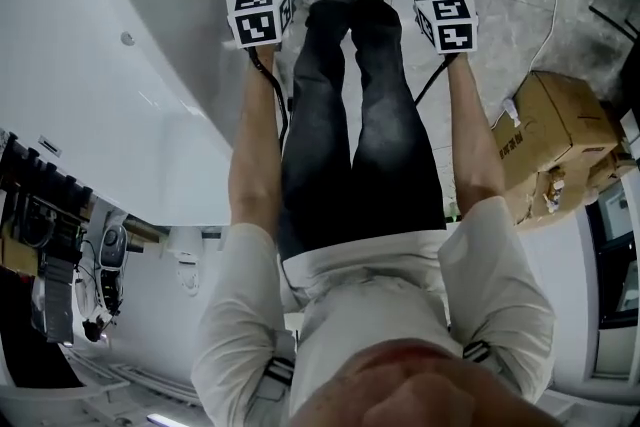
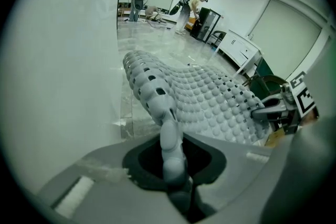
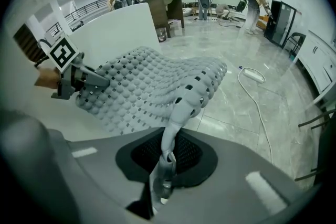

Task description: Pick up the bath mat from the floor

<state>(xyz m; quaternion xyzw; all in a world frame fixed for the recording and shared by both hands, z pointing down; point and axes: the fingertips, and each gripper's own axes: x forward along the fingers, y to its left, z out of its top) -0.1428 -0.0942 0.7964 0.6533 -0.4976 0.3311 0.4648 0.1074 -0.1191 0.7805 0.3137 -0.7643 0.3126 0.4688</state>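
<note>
Left gripper (image 2: 176,178): jaws clenched on one edge of the bath mat (image 2: 210,102). Right gripper (image 3: 161,178): jaws clamped on the opposite edge.

The mat spans between the two grippers and sags in the middle. It is just beyond the person's legs (image 1: 350,115), with the white bathtub (image 1: 120,65) at left and a cardboard box (image 1: 555,130) at right.

The grey floor (image 3: 247,44) shows past the mat's far edge. Whether that edge clears the floor cannot be confirmed.

Assessment: both grasps are secured and the mat appears largely raised. What is left is to bring it fully clear of the floor.
</note>
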